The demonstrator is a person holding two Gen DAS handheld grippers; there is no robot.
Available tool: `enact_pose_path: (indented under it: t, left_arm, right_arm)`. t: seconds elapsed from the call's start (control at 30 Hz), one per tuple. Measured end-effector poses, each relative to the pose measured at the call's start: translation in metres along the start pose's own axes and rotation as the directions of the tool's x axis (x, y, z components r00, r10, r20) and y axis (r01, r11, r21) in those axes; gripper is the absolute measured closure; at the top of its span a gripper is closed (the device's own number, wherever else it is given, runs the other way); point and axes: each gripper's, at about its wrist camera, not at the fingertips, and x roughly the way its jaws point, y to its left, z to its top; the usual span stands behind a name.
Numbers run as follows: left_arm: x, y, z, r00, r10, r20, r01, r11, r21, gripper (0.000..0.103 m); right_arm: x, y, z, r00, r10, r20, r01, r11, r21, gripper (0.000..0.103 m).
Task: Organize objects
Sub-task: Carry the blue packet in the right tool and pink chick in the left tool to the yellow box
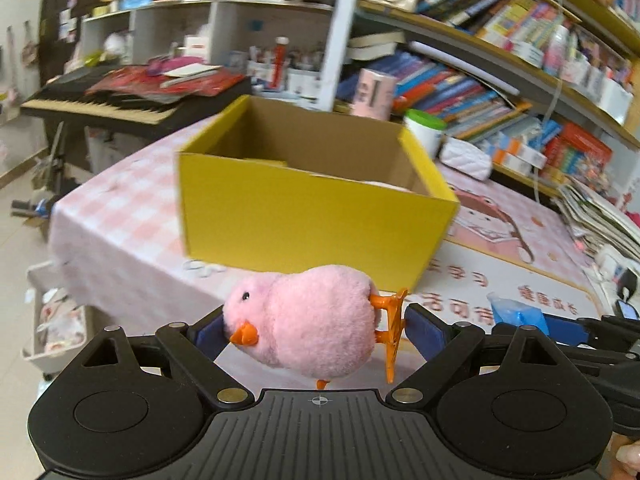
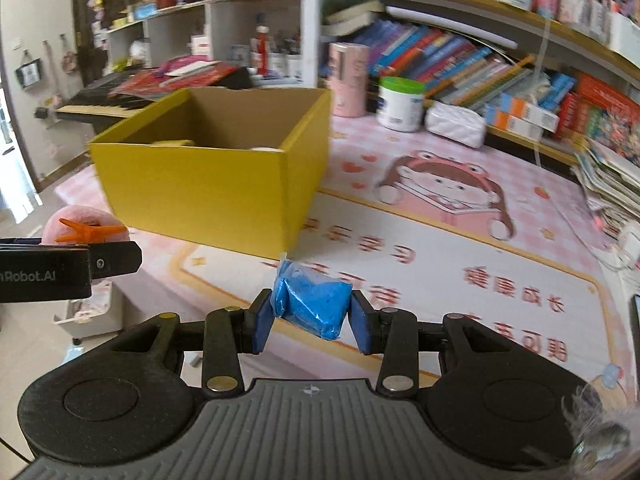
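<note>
Closest to my left camera sits the left gripper (image 1: 316, 330), its wide-set blue pads clamped on a pink plush chick (image 1: 308, 320): one pad presses the head by the orange beak, the other presses the orange feet. The chick lies sideways between them, hanging above the near edge of the table (image 1: 520, 280).

Ahead I see the biggest thing on that table, a yellow cardboard box (image 1: 312, 216), open at the top, standing on the pink checked tablecloth. Something pale lies inside at the far right corner; I cannot tell what.

From my right camera, the right gripper (image 2: 312, 314) points down toward the printed mat, its fingers drawn close and clamped on a small blue wrapped packet (image 2: 312, 304), held off the table just before the box's near corner. The left gripper shows at this view's left edge with the chick's feet poking above it, so both tools are side by side, near each other, facing the box.
</note>
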Motion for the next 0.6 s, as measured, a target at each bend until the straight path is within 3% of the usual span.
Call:
enact_pose_path:
  t: [0.6]
  left_arm:
    - [-0.033,0.053,0.001,0.996,0.032,0.079,-0.029,0.999,-0.04,0.011]
  right_arm:
    - [-0.01,0.077,0.01,0.997,0.072,0.03,-0.068,0.993,-0.1,0.065]
